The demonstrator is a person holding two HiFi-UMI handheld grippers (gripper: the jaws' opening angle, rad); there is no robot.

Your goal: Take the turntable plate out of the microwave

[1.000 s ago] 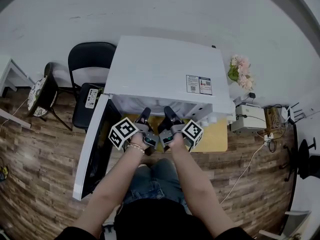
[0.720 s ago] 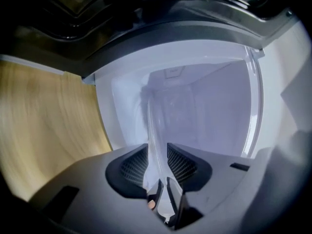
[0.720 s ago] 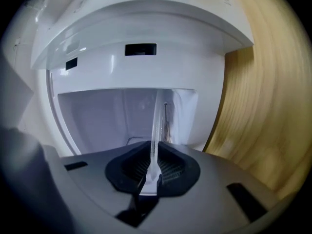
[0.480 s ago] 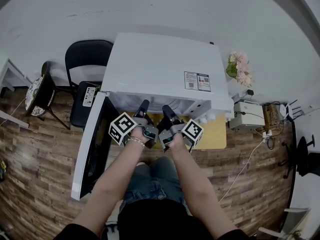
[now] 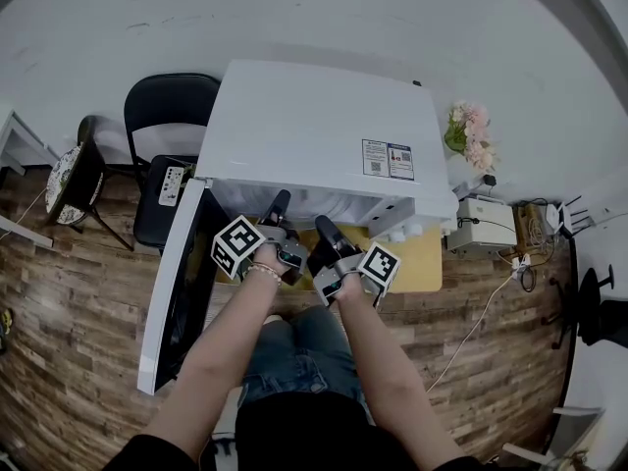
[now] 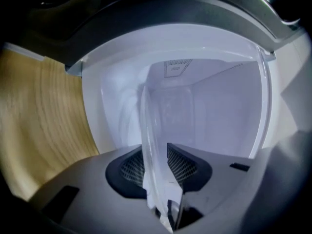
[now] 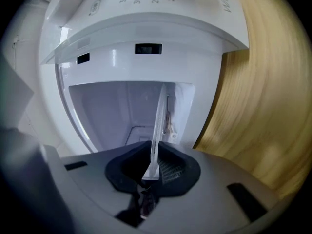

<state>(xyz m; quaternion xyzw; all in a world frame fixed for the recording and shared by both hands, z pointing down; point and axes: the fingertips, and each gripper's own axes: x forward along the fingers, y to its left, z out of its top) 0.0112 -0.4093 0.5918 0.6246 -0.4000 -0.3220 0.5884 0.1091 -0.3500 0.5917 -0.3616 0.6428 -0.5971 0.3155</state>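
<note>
The white microwave [image 5: 314, 130] stands on a wooden table [image 5: 424, 263], its door [image 5: 177, 292] swung open to the left. Both grippers reach level into its mouth. The clear glass turntable plate [image 6: 153, 130] appears edge-on in the left gripper view, and my left gripper [image 6: 158, 167] is shut on its rim. In the right gripper view the plate [image 7: 158, 126] is again edge-on, with my right gripper [image 7: 152, 167] shut on it. In the head view the left gripper [image 5: 279, 204] and right gripper [image 5: 324, 227] sit side by side under the microwave's top, which hides the plate.
A black chair [image 5: 172, 116] with a small white remote [image 5: 172, 184] on its seat stands left of the microwave. Pink flowers [image 5: 469, 130], a white box [image 5: 486, 229] and cables lie to the right. The open door blocks the left side.
Both grippers stay at the microwave's mouth, still clamped on the plate. The right one has turned slightly and sits a little farther out toward me.
</note>
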